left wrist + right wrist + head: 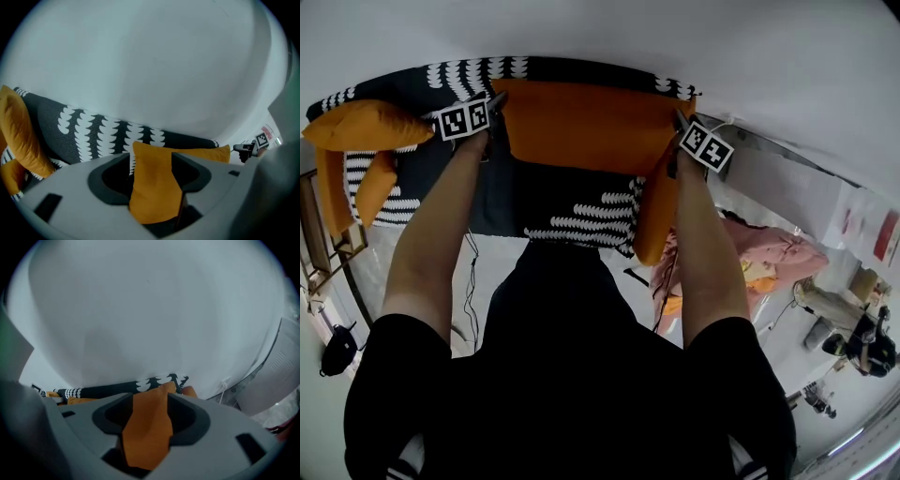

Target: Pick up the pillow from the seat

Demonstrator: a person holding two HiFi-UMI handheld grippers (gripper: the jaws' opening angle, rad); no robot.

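A dark sofa (502, 202) with white scalloped bands stands against a white wall (675, 37), far from the person, and takes up most of the head view. The orange pillow (591, 127) lies broadside along the far part of the sofa, up by the backrest. It stretches from the left gripper (492, 103) at its far left corner to the right gripper (680, 122) at its far right corner. The dark seat (534, 192) shows bare on the near side of it. Whether the pillow's lower edge rests on the seat or hangs just clear of it cannot be told. Two more orange cushions (366, 127) sit well apart at the sofa's left end and seem to play no part. In each gripper view a fold of the orange cover runs up between the jaws, which stand spread wide. Dark gaps show beside the fabric, so the pads seem to frame the corner rather than pinch it. Judged from this, both claws are placed on the right corners but neither has a firm hold. The pillow therefore cannot be counted as picked up. What seems left is to close both claws on the fabric and lift the pillow clear of the sofa.
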